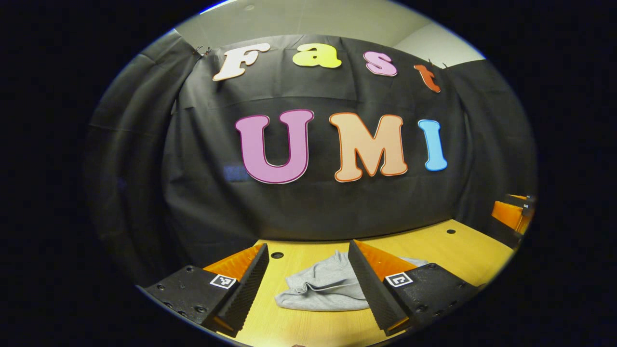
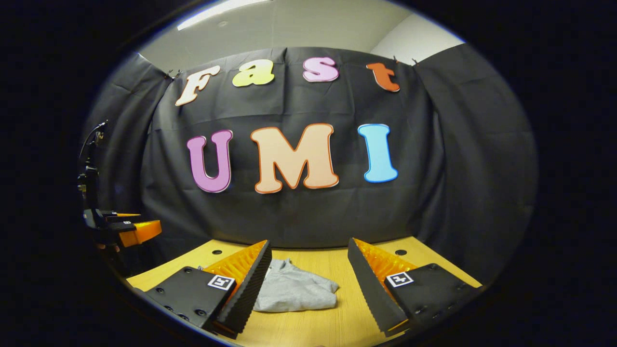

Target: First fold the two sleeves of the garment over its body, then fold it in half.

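Both tongs, the left gripper [image 1: 308,284] and the right gripper [image 2: 308,284], are hovering with jaws spread wide and gripping nothing above the wooden table [image 1: 434,246], where the grey garment [image 1: 328,289] is lying bunched, seemingly because neither has a hold on the cloth.

Black cloth wall [image 1: 308,212] behind a light wooden table [image 1: 448,250], pale ceiling [image 2: 299,29] above.

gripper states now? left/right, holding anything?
Left gripper: open, holding nothing; garment lies on the table beyond it.
Right gripper: open, holding nothing.
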The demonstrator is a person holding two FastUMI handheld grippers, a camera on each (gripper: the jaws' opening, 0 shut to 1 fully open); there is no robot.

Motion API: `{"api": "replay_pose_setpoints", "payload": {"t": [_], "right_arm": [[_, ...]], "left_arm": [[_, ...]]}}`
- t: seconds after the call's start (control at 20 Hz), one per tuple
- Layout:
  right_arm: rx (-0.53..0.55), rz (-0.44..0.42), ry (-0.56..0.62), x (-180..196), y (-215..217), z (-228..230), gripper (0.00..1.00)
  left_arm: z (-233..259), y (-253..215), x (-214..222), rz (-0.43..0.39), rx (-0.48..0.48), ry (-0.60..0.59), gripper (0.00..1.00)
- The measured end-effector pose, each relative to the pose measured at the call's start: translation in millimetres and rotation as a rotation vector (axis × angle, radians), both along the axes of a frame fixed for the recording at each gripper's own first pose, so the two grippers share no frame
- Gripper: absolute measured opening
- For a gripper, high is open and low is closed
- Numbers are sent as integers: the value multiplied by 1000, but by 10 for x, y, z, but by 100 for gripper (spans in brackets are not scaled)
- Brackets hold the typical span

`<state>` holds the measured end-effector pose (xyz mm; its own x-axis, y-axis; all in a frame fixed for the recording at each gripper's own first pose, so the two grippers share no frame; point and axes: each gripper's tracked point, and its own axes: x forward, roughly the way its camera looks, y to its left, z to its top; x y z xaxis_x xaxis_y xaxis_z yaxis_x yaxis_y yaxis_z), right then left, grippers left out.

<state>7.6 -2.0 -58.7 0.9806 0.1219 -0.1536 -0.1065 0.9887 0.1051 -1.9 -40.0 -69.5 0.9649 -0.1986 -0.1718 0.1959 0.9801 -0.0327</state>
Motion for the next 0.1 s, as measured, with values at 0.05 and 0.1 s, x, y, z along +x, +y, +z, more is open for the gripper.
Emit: {"api": "replay_pose_setpoints", "payload": {"t": [0.05, 0.1], "right_arm": [[11, -9, -7, -75, 3, 51, 98], [17, -9, -6, -129, 26, 66, 98]], "left_arm": [[26, 24, -37, -5, -1, -7, 99], [55, 47, -64, -10, -1, -13, 95]]}}
